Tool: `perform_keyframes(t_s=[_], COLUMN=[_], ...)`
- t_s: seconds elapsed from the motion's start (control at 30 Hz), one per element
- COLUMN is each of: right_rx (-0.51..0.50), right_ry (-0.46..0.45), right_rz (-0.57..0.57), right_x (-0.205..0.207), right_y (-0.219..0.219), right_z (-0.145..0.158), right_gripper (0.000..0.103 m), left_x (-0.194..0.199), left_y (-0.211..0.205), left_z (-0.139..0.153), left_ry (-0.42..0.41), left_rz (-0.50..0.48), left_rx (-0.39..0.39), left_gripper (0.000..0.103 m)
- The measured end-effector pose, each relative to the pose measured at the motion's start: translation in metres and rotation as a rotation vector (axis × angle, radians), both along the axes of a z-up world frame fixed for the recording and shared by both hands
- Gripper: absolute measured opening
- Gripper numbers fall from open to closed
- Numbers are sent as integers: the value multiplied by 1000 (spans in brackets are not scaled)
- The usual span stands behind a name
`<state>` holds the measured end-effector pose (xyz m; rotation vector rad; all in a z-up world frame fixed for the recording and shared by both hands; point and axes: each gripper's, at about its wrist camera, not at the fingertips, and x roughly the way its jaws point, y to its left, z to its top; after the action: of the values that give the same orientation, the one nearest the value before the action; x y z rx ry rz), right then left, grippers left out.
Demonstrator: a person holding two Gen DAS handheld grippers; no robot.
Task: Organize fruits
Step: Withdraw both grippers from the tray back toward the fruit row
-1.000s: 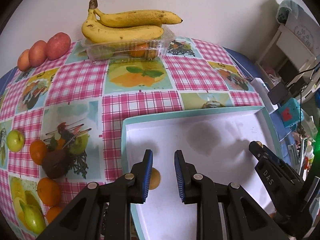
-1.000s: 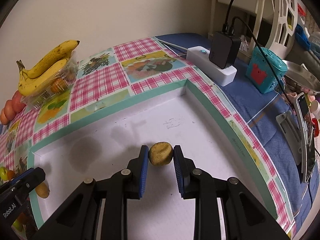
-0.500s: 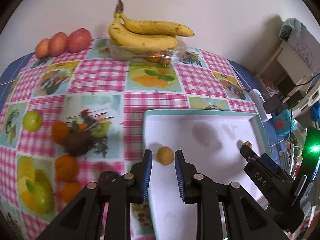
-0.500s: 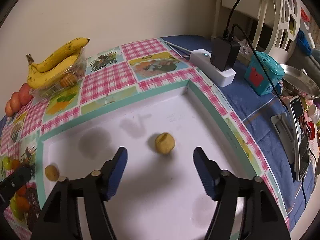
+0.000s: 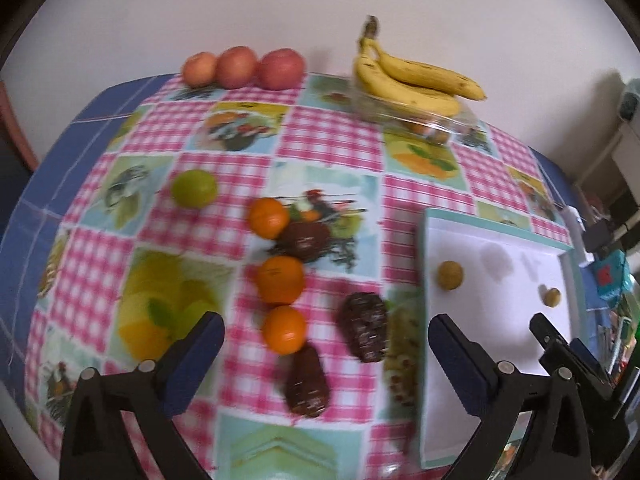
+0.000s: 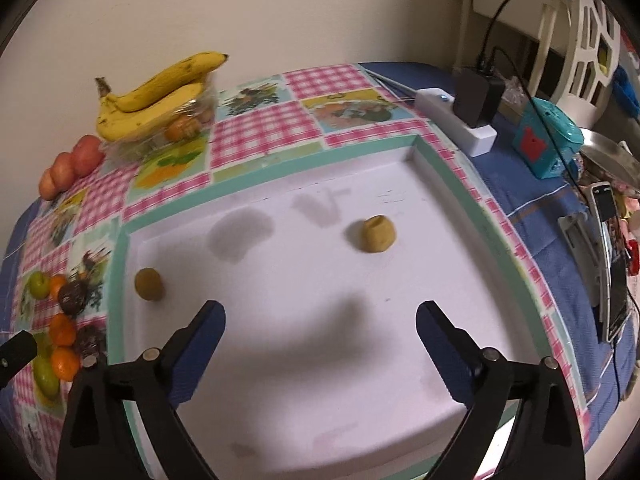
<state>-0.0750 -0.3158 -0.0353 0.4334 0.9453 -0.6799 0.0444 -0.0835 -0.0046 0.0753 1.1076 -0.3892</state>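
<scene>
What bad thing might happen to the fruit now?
The two small round yellow-brown fruits lie loose in the white tray with the teal rim; a bump may roll them. The open left tool hangs above three crowded oranges and dark brown fruits; closing carelessly might knock neighbours.

Two yellow fruits (image 6: 378,234) on white tray (image 6: 440,184)

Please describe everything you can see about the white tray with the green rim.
The white tray is a shallow, squarish tray with a raised mint-green rim and a matte white floor, perhaps foam or card. It lies flat on the checked tablecloth. Two small yellow-brown fruits rest inside, apart: one close to the side toward the loose fruit, one farther in. Faint grey smudges mark its floor. No hand-held gripper touches it.
</scene>
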Motion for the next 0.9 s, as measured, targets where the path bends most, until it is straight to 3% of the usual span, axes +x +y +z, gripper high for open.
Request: perform_keyframes(t_s=[0.23,0.5,0.7,0.9], right_rx=[-51,-45,3,87], right_ry=[-28,-42,-30,-83], right_rz=[35,71,146,226], right_x=[-3,-2,13,32], right_y=[17,27,45,70], right_z=[10,11,5,10], right_gripper=[96,97,97,97], left_x=[1,9,21,44], left_y=[27,37,52,84], left_z=[11,10,12,5], left_ry=[-86,-130,-127,-67], left_rz=[49,13,34,100], left_rx=[61,171,153,75], left_gripper=[103,103,103,103])
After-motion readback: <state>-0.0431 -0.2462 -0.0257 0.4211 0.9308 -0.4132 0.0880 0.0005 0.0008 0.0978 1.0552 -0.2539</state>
